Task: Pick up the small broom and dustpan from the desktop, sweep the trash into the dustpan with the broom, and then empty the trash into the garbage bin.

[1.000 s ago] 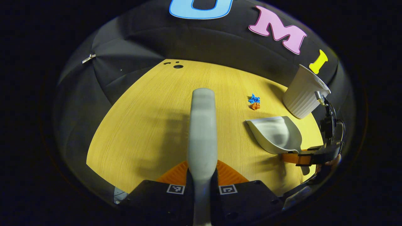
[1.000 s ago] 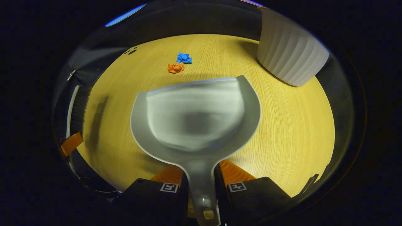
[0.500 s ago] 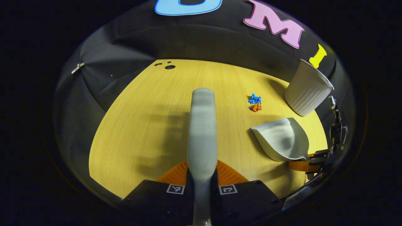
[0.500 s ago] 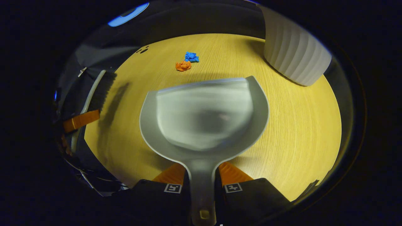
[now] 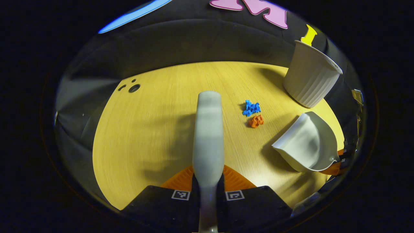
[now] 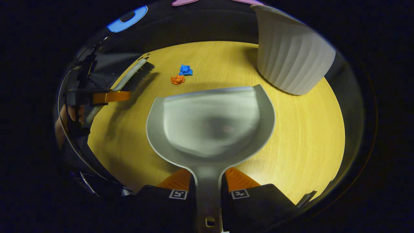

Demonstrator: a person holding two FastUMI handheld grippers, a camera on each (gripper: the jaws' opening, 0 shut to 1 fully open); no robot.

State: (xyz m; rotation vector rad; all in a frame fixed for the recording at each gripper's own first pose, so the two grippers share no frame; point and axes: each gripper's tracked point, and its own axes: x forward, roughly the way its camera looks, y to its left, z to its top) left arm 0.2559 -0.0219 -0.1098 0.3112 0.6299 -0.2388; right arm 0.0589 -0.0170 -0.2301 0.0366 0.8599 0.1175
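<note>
The surface [image 6: 300, 136] looks like matt grained wood, the dustpan [image 6: 210, 126] smooth plastic, the bin [image 6: 291, 58] ribbed plastic, the scraps [image 6: 181, 75] crumpled paper.

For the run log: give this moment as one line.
left gripper: broom | right gripper: dustpan | trash: unswept | bin: upright

A yellow wood-grain desktop [image 5: 155, 129] stands before the black cloth wall [image 5: 194, 42].

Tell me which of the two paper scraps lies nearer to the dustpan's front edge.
The orange scrap. It lies closer to the dustpan lip, while the blue scrap sits just beyond it, toward the wall.
</note>
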